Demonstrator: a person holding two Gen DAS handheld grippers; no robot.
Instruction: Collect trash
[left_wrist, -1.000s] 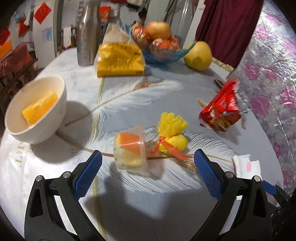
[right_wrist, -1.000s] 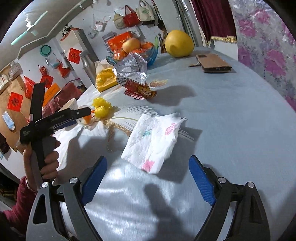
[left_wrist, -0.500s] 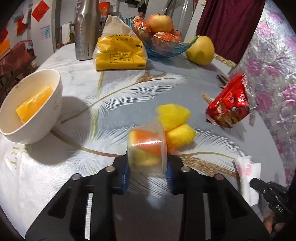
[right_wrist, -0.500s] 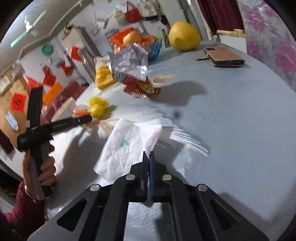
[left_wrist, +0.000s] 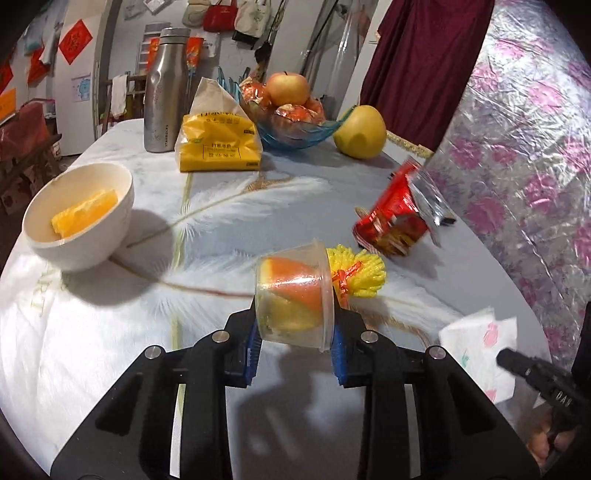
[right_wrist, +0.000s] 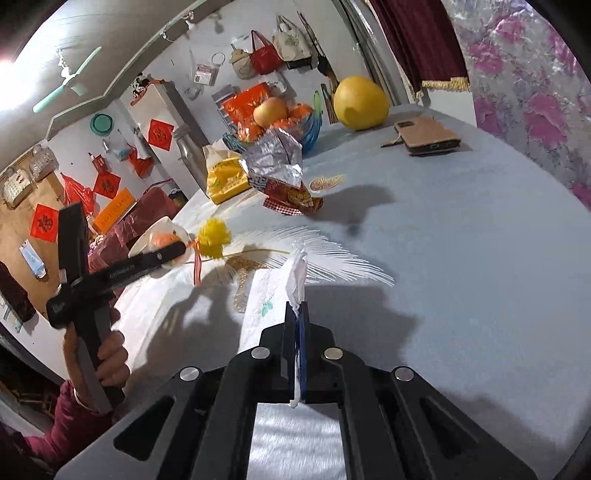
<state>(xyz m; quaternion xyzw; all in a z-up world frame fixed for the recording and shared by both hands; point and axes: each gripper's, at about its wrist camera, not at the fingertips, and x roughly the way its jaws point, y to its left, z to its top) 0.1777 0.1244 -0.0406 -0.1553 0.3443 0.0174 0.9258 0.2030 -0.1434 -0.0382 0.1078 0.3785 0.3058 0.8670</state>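
My left gripper (left_wrist: 295, 332) is shut on a clear plastic cup (left_wrist: 293, 295) with orange peel inside, held above the table; it also shows in the right wrist view (right_wrist: 166, 240). A yellow foam net with a red ribbon (left_wrist: 360, 271) lies just behind the cup. My right gripper (right_wrist: 297, 325) is shut on a white printed napkin (right_wrist: 297, 273), lifted by its edge; the napkin also shows in the left wrist view (left_wrist: 480, 350). A red snack wrapper (left_wrist: 397, 218) lies on the table farther right.
A white bowl (left_wrist: 79, 218) with an orange slice stands at the left. A steel bottle (left_wrist: 164, 90), a yellow bag (left_wrist: 218, 144), a blue fruit bowl (left_wrist: 295, 129) and a pomelo (left_wrist: 360, 131) stand at the back. A phone case (right_wrist: 428, 134) lies at the far right.
My left gripper closed on the cup and lifted it off the table. My right gripper closed on the napkin and raised it by its edge.
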